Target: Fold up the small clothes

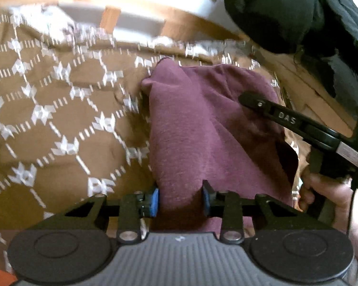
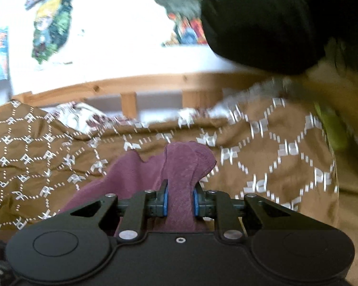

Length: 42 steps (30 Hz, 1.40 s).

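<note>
Both claws have hold of the maroon garment (image 1: 198, 128) on the brown bedspread (image 1: 59, 124), left claw (image 1: 180, 196) and right claw (image 2: 180, 200) pinching edges; next, carry them toward twelve o'clock to fold.

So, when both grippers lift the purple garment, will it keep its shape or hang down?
The purple garment will probably sag: it already bunches between the right gripper pads. It looks light and thin. Its knit texture should grip the left gripper pads rather than slip.
</note>
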Each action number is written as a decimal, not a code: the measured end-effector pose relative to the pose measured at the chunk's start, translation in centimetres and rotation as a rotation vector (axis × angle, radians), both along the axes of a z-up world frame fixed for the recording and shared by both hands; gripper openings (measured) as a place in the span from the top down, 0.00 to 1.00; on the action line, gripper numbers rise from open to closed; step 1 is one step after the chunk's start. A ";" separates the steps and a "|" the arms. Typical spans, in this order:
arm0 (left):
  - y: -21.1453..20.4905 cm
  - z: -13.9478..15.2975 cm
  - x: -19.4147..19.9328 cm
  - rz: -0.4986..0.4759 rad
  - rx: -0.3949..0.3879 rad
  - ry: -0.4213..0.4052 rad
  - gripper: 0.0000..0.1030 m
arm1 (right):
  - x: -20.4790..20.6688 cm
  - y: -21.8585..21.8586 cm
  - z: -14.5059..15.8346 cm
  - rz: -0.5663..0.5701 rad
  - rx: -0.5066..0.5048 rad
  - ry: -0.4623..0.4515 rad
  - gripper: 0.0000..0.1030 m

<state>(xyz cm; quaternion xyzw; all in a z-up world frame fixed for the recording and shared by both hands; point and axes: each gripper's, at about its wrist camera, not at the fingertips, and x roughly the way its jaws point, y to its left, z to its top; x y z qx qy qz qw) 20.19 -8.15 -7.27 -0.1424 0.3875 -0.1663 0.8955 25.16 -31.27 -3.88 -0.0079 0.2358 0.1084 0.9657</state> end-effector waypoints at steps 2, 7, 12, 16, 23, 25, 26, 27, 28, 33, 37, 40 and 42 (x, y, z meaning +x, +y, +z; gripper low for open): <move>0.2 1.2 -0.2 0.014 0.034 -0.057 0.64 | -0.5 0.6 1.0 0.010 -0.003 -0.056 0.81; 1.4 3.0 0.8 0.085 0.136 -0.158 0.64 | 1.1 3.0 2.6 0.036 -0.012 -0.139 0.81; 5.0 2.4 3.0 0.207 0.124 -0.119 0.63 | 5.4 5.9 1.8 0.088 0.026 -0.092 0.81; 6.6 1.5 4.0 0.268 0.111 -0.081 0.63 | 8.0 8.5 0.4 0.140 0.013 -0.066 0.81; 6.5 -0.4 4.9 0.272 0.113 -0.019 0.61 | 9.8 9.4 -2.0 0.144 0.010 -0.032 0.81; 6.3 -0.7 5.2 0.269 0.125 -0.012 0.61 | 9.9 8.7 -3.0 0.129 0.006 -0.007 0.81; 6.3 -0.8 5.1 0.268 0.128 -0.012 0.61 | 10.0 8.5 -3.5 0.123 0.006 0.006 0.81; 6.2 -0.9 5.1 0.267 0.131 -0.011 0.60 | 10.0 8.3 -3.9 0.117 0.008 0.016 0.80; 6.2 -0.8 5.1 0.267 0.131 -0.010 0.60 | 10.0 8.2 -4.2 0.113 0.009 0.024 0.80; 6.6 -0.9 5.2 0.277 0.111 0.011 0.57 | 9.9 8.1 -4.5 0.095 0.003 0.027 0.74; 6.9 -1.0 5.2 0.290 0.094 0.027 0.52 | 9.8 7.6 -4.5 0.073 0.000 0.034 0.66; 7.0 -1.0 5.1 0.299 0.093 0.033 0.50 | 9.6 7.2 -4.7 0.051 -0.002 0.039 0.58; 7.1 -0.9 5.1 0.305 0.085 0.035 0.49 | 9.5 6.9 -4.7 0.037 -0.010 0.043 0.55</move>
